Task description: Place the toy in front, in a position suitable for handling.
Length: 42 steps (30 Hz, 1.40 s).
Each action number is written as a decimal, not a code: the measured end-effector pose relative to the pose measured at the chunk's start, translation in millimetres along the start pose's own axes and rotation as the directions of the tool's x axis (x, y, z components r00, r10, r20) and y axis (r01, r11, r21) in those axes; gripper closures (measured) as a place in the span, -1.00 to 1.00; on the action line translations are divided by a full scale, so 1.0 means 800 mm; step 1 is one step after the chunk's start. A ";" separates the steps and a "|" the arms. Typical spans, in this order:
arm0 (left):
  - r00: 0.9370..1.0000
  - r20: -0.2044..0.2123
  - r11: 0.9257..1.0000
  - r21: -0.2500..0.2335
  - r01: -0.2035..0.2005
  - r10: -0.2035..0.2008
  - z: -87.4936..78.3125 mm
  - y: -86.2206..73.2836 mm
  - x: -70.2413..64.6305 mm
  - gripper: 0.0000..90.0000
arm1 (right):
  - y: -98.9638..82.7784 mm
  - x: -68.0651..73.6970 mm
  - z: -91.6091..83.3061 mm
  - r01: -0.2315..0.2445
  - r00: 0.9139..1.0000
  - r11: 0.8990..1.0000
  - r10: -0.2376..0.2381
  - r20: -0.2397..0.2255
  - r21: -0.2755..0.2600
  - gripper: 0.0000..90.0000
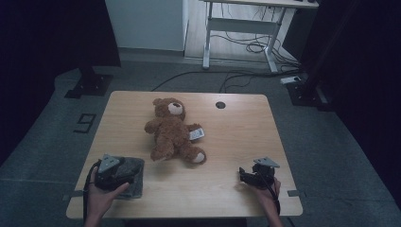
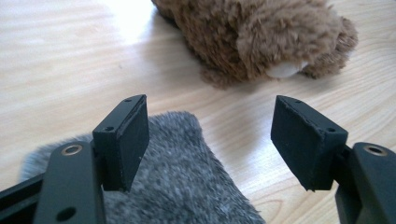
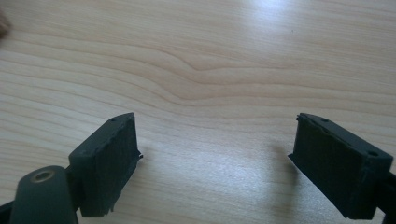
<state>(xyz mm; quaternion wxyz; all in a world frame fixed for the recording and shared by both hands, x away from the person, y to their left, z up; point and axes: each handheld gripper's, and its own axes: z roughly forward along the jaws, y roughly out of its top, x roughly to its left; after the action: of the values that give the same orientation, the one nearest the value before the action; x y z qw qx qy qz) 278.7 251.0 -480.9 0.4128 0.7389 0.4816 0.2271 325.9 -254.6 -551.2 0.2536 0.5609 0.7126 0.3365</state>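
While nothing is gripped, the grey fuzzy cloth [image 1: 128, 176] lies at lower left of the surface [image 1: 227, 142], under the left tongs [image 2: 210, 135], spread wide above it. Teddy bear [image 1: 173, 131] lies mid-frame; right tongs [image 3: 217, 163] wide, empty, lower right. Step judged: approach; next, lower and pinch the cloth.

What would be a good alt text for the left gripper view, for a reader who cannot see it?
The left tongs stand open above a grey furry cloth that lies on a light wooden table, with nothing between the jaws. Beyond them lies a brown teddy bear, apart from the cloth.
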 end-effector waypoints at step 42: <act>0.998 0.053 0.998 -0.037 -0.041 0.043 0.050 0.081 0.000 -0.42 | 0.060 0.090 -0.019 0.067 0.950 0.985 -0.112 -0.292 -0.160 -0.51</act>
<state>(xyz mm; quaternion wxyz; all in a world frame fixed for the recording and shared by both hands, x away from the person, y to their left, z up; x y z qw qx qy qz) 341.9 222.9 -449.1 0.4340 0.7472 0.4505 0.2245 327.4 -180.5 -503.9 0.1985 0.4501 0.7406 0.4578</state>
